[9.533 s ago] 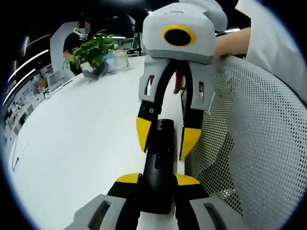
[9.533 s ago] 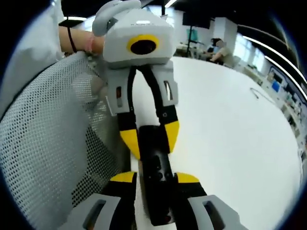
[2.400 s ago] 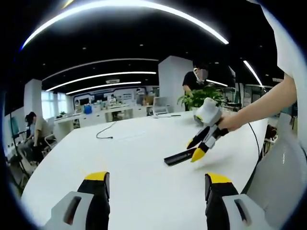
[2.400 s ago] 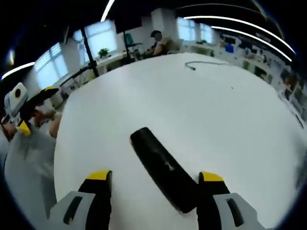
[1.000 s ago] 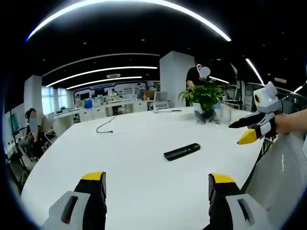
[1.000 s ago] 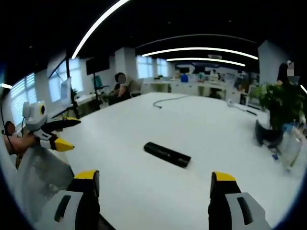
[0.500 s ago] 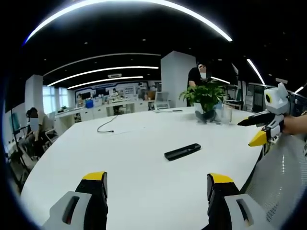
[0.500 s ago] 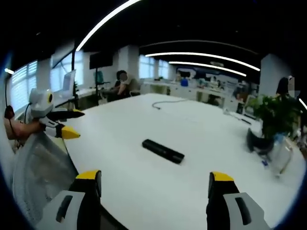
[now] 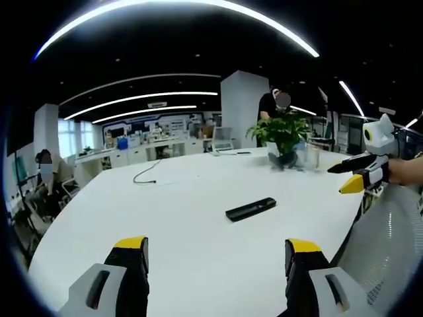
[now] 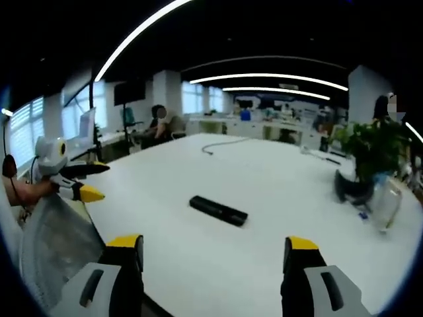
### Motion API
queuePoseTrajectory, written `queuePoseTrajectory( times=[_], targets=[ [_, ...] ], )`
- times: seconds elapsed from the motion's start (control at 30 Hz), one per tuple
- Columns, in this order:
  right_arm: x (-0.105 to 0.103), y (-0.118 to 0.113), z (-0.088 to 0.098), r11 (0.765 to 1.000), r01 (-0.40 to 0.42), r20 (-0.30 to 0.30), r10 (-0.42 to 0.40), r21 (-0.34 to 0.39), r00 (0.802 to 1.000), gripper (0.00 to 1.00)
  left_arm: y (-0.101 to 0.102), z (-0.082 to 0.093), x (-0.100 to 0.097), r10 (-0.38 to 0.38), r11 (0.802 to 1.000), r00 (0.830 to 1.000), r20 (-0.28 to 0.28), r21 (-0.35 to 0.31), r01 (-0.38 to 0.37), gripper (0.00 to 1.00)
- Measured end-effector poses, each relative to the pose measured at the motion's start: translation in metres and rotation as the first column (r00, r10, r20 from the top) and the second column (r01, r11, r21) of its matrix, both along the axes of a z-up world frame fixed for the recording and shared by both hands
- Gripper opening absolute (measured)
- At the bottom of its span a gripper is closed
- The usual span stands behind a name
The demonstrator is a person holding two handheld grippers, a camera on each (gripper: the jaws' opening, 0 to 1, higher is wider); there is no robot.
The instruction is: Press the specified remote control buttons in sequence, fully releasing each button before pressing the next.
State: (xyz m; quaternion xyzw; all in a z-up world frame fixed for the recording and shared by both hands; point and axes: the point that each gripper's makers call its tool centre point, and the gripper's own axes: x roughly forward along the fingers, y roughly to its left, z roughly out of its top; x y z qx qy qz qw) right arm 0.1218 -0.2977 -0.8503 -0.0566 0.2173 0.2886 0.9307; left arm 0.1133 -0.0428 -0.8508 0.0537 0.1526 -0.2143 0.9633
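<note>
A black remote control lies flat mid-surface on the white surface, untouched, long axis slanting toward a potted plant and cable. Left gripper and right gripper hang apart, jaws wide, empty.

Room dim up top, dark ceiling. Long light strips glow bright white. White table bright, soft shine, faint shadows. Straight lines bend near edges. Far things small, bit blurry. Right gripper view softer, hazier.

Black remote control on a white table (plant green).
</note>
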Motion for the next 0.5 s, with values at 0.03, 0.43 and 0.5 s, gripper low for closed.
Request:
queuePoseTrajectory(
  times=[0.03, 0.43, 0.5],
  targets=[
    [0.0001, -0.0003, -0.0002, 1.000, 0.002, -0.002, -0.002, 0.002, 1.000, 0.86, 0.0000, 0.0001, 0.0000, 0.000, 1.000, 1.000, 0.000, 0.000, 0.000, 0.88],
    [0.0000, 0.0000, -0.0038, 1.000, -0.007, -0.015, 0.007, -0.009, 1.000, 0.85, 0.0009, 0.0008, 0.0003, 0.002, 1.000, 1.000, 0.001, 0.002, -0.002, 0.88],
    [-0.0001, 0.0001, -0.0046, 1.000, -0.008, -0.019, 0.008, -0.011, 1.000, 0.85, 0.0007, 0.0013, 0.0004, 0.001, 1.000, 1.000, 0.002, -0.002, -0.001, 0.87]
  ],
)
